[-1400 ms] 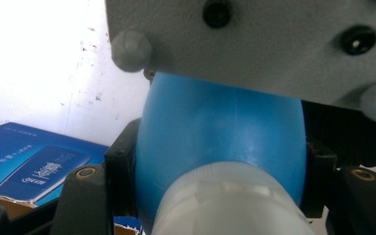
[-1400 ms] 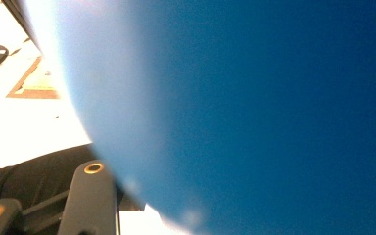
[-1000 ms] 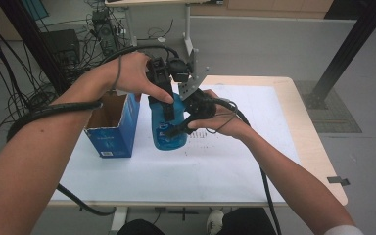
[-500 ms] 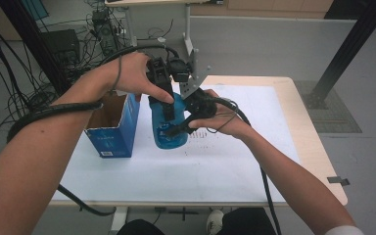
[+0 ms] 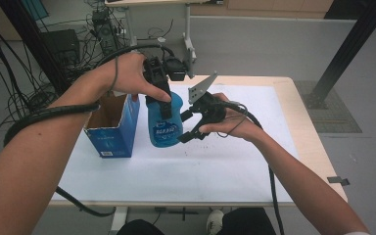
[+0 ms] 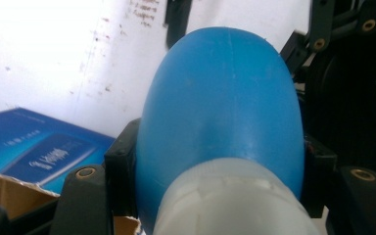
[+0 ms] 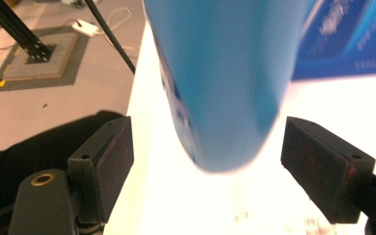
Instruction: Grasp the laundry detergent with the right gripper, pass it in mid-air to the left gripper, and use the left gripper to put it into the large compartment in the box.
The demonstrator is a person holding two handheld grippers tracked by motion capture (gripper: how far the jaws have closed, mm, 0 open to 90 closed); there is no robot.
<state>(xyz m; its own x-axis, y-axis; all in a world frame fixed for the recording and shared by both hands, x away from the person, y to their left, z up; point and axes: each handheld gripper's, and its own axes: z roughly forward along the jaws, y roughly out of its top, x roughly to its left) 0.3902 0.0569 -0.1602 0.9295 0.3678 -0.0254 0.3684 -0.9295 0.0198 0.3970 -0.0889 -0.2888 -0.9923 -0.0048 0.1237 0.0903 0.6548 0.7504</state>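
**Blue bottle held upright in the left tongs, right tongs spread at its base**

Little has shifted since the earlier pictures: the blue bottle stays upright beside the carton, the left tongs keep their grip near its top, and the right tongs have edged slightly lower along its side.

From the high view, the bottle stands over the white sheet that covers the bench, just right of the open blue carton and close to touching it. Whether its base rests on the sheet or hangs just above cannot be told. The left tongs come down from above, and the left hand wraps around their body.

The left gripper view shows the bottle's blue shoulder and whitish neck wedged between the two black jaws, which press on either side: these tongs are clamped on the bottle. The carton's corner lies to the lower left there.

The right tongs approach from the bottle's right side, held by the right hand. In the right gripper view the rounded lower end of the bottle sits between the two pads, with a clear gap on each side; these tongs are spread wide and touch nothing. The carton's printed face shows behind the bottle.
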